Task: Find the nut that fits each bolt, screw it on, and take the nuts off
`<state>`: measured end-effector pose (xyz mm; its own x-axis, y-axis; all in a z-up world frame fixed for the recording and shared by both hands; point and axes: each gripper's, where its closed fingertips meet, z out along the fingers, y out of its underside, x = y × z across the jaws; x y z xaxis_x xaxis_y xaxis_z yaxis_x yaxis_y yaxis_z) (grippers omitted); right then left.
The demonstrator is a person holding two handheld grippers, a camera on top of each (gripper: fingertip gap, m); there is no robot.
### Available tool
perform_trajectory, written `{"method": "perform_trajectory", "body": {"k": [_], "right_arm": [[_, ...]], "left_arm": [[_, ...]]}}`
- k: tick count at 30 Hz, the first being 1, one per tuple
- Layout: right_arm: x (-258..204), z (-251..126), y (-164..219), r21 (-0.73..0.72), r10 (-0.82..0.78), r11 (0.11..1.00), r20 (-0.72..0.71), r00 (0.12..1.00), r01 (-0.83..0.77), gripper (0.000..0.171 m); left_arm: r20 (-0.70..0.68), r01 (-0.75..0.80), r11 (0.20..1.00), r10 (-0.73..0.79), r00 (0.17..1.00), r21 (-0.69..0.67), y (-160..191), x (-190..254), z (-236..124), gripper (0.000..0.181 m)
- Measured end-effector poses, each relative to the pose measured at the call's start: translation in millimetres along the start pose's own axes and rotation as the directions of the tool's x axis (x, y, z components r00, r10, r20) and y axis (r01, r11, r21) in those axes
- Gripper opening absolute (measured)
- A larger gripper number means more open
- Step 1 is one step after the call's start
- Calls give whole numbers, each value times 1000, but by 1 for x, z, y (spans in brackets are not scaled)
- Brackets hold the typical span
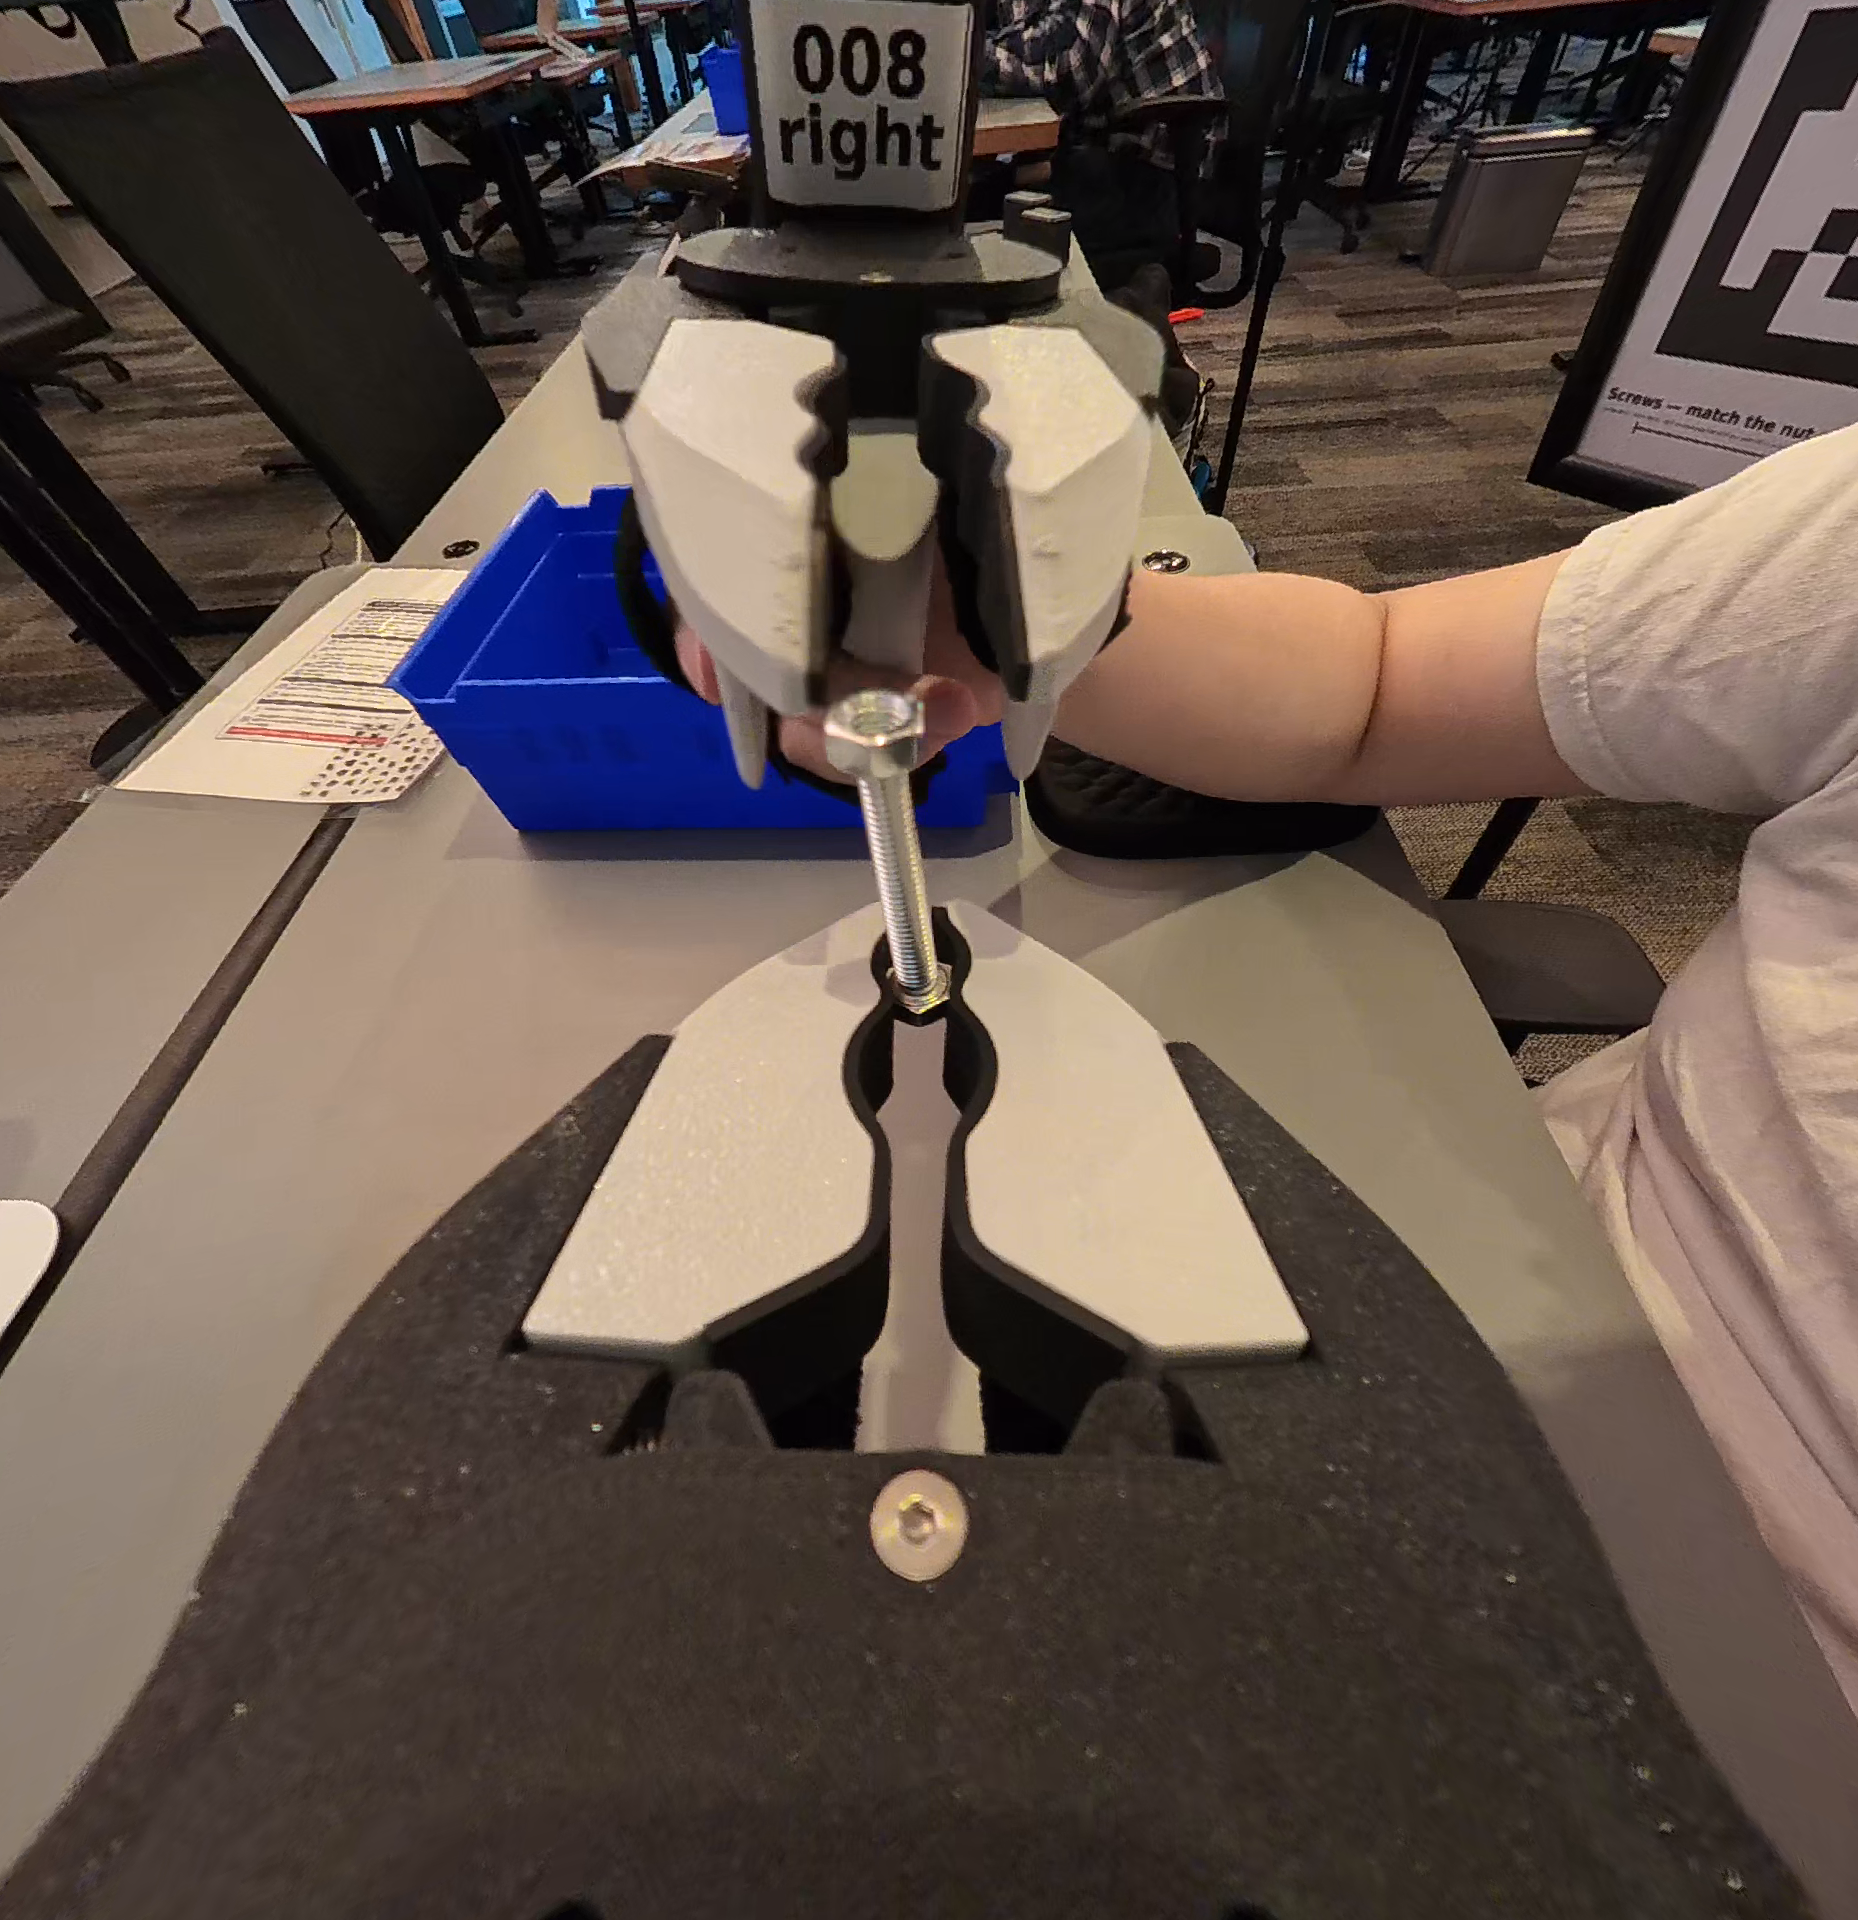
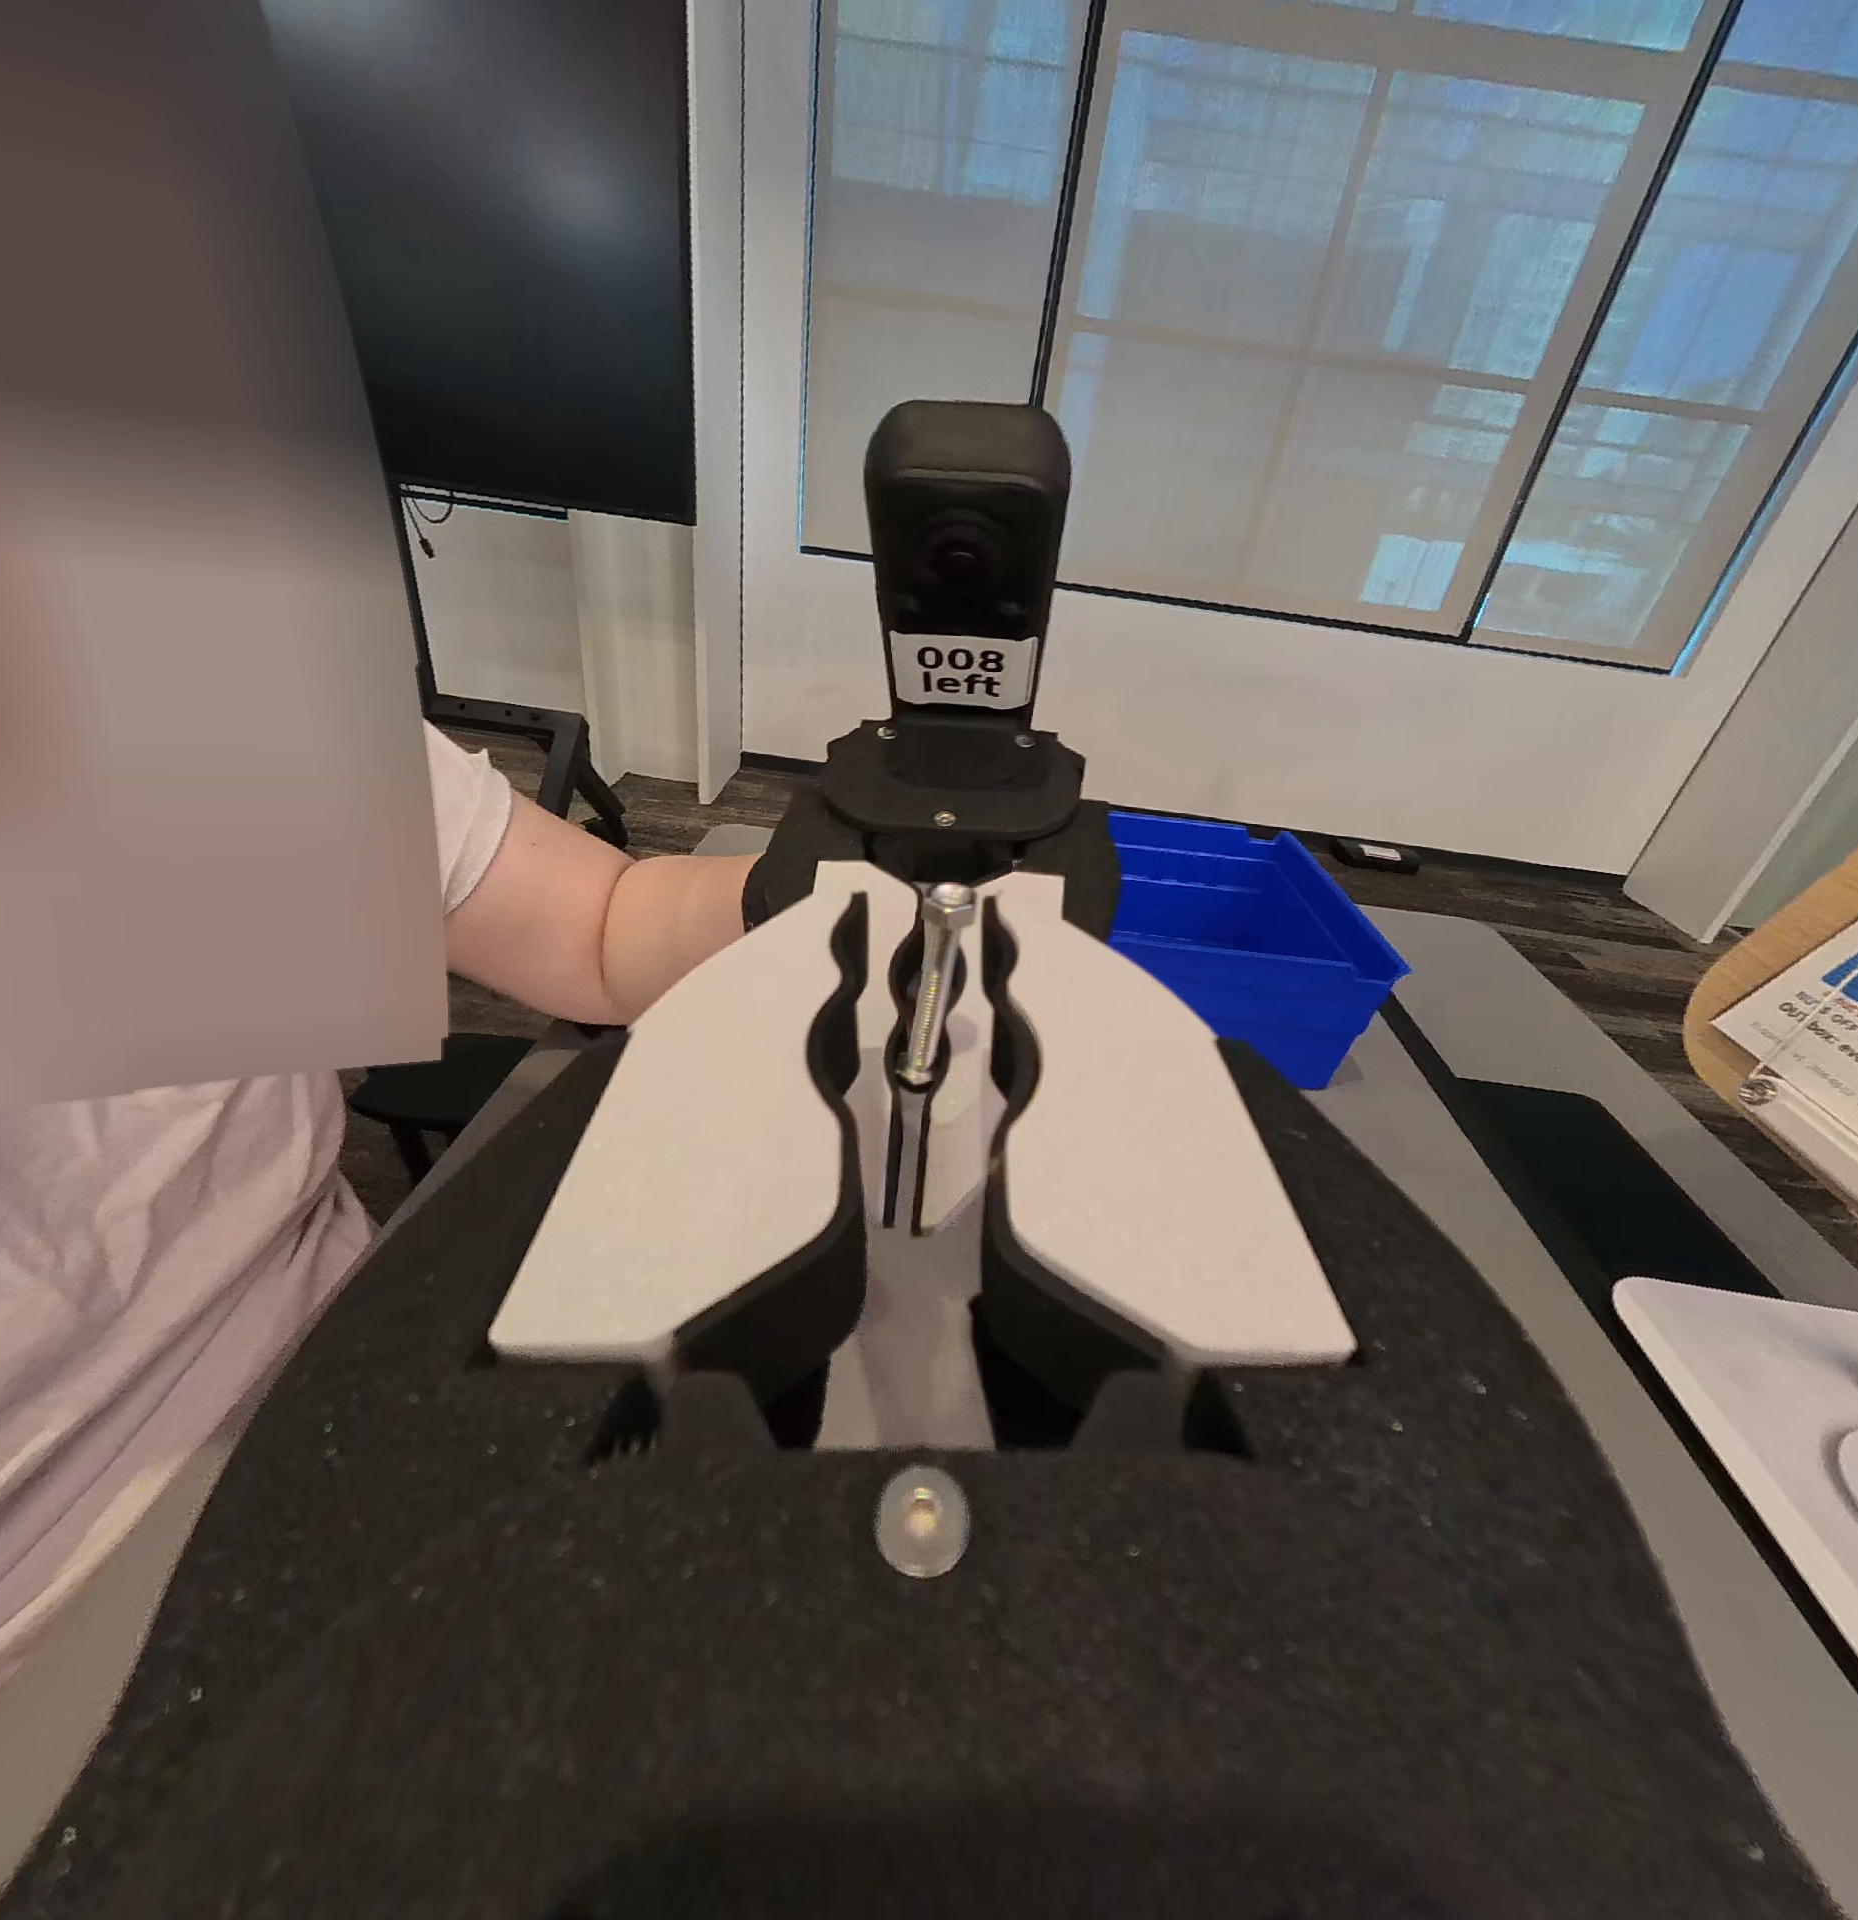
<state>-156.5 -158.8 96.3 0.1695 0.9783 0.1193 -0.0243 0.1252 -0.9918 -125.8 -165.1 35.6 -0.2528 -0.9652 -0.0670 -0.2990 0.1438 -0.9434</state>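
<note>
A long silver bolt (image 1: 892, 862) stands with its hex head (image 1: 873, 722) up and a small nut (image 1: 920, 994) threaded low on its shank. My left gripper (image 1: 930, 925) is shut on the nut, which sits in the round notch between its grey fingers. My right gripper (image 1: 883, 753) faces it from above, open, its two fingertips on either side of the bolt head with a gap on each side. In the right wrist view the bolt (image 2: 935, 987) runs between my right gripper's (image 2: 930, 904) spread fingers, and the left gripper (image 2: 909, 1091) holds the nut (image 2: 917, 1070) below.
A blue bin (image 1: 592, 707) stands on the grey table (image 1: 281, 1039) behind the grippers; it also shows in the right wrist view (image 2: 1247, 956). A printed sheet (image 1: 322, 686) lies left of it. The person's arm (image 1: 1320, 707) reaches in from the right. Papers (image 2: 1818, 1039) lie at right. Spacing between my two grippers at the tips: around 6 cm.
</note>
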Motion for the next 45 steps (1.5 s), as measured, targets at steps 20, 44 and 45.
{"method": "perform_trajectory", "body": {"k": [20, 44, 45], "right_arm": [[2, 7, 7, -68, -34, 997, -56, 998, 30, 14], [6, 3, 27, -223, 101, 969, -45, 994, -109, 10], [11, 3, 28, -231, 107, 965, -87, 990, -124, 10]], "left_arm": [[32, -24, 999, 24, 999, -28, 4, -2, 3, 3], [-9, 12, 991, -13, 1000, -132, 23, 2, 12, 3], [18, 25, 991, -23, 1000, -133, 24, -4, 10, 3]]}}
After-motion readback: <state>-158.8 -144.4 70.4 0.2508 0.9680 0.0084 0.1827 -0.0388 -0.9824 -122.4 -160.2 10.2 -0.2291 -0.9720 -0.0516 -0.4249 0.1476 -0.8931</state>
